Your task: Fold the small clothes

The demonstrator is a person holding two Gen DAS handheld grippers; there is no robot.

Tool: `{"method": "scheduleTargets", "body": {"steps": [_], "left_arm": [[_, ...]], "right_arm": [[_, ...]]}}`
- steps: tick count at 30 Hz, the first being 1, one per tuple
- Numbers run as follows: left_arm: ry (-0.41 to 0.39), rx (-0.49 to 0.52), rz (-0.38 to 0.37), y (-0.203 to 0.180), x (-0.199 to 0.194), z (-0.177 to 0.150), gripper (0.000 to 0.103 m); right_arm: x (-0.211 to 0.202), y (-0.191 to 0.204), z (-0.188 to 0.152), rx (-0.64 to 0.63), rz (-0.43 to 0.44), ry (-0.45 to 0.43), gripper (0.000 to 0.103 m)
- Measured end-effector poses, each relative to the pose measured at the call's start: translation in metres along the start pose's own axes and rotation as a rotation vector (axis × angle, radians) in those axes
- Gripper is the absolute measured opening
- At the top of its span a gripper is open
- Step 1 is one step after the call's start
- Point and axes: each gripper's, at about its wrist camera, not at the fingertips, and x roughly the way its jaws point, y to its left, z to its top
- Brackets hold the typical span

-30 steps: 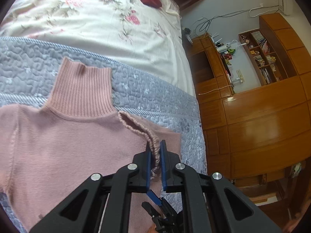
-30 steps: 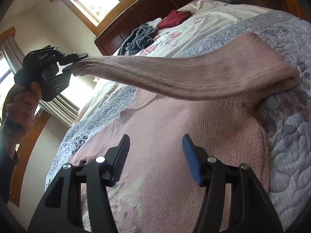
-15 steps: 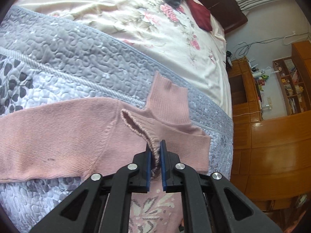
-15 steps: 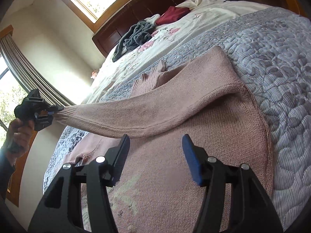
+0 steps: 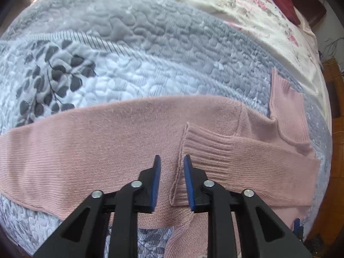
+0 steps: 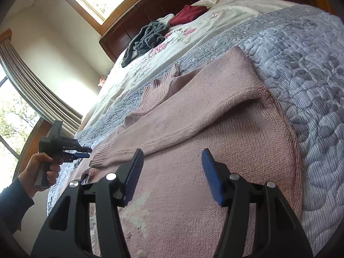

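Sweater [image 5: 107, 142] lies on quilt [image 5: 150, 49], sleeve [image 6: 172, 126] folded across its body.

Sweater [image 5: 107, 142] showing dusty pink, ribbed cuff and collar. Quilt [image 5: 133, 49] showing grey-blue, stitched pebble texture plus dark leaf print. Sheet [image 6: 185, 32] showing cream with pink flowers. Dark red cloth [image 6: 189, 14] and grey cloth [image 6: 146, 36] lying on it. Hand-held gripper [image 6: 172, 167] showing black with blue pads.
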Motion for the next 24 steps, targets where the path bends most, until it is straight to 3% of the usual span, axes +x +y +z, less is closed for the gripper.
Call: {"method": "scheduleTargets", "body": {"steps": [2,4,5,7,9,11,13,16,21,24], "left_arm": [[-0.047,0.001,-0.135,-0.011,-0.013,-0.007,0.049],[0.011,0.015,-0.283,-0.026,-0.002,-0.013,0.049],[0.053,0.010,-0.304,-0.032,0.010,-0.017,0.049],[0.116,-0.021,-0.260,-0.034,0.038,-0.025,0.048],[0.126,-0.061,-0.245,-0.026,0.055,-0.030,0.041],[0.114,-0.117,-0.294,-0.015,0.047,-0.029,0.040],[0.047,-0.148,-0.345,0.002,0.017,-0.031,0.057],[-0.094,-0.204,-0.375,0.062,-0.040,-0.043,0.074],[-0.326,-0.510,-0.309,0.236,-0.122,-0.098,0.077],[-0.399,-0.664,-0.239,0.328,-0.150,-0.135,0.077]], "right_arm": [[0.001,0.000,0.000,-0.002,0.001,0.001,0.057],[0.001,0.001,-0.002,-0.012,0.000,0.001,0.057],[0.002,0.001,-0.003,-0.018,-0.003,0.003,0.057],[0.005,0.000,-0.009,-0.028,-0.013,0.021,0.056],[0.005,-0.002,-0.015,-0.038,-0.020,0.041,0.055],[-0.004,0.001,-0.017,-0.041,-0.029,0.062,0.055],[-0.019,0.008,-0.019,-0.038,-0.033,0.073,0.057],[-0.045,0.025,-0.025,-0.065,-0.032,0.085,0.057],[-0.086,0.066,-0.036,-0.131,-0.024,0.096,0.058],[-0.098,0.096,-0.040,-0.156,-0.008,0.108,0.058]]}}
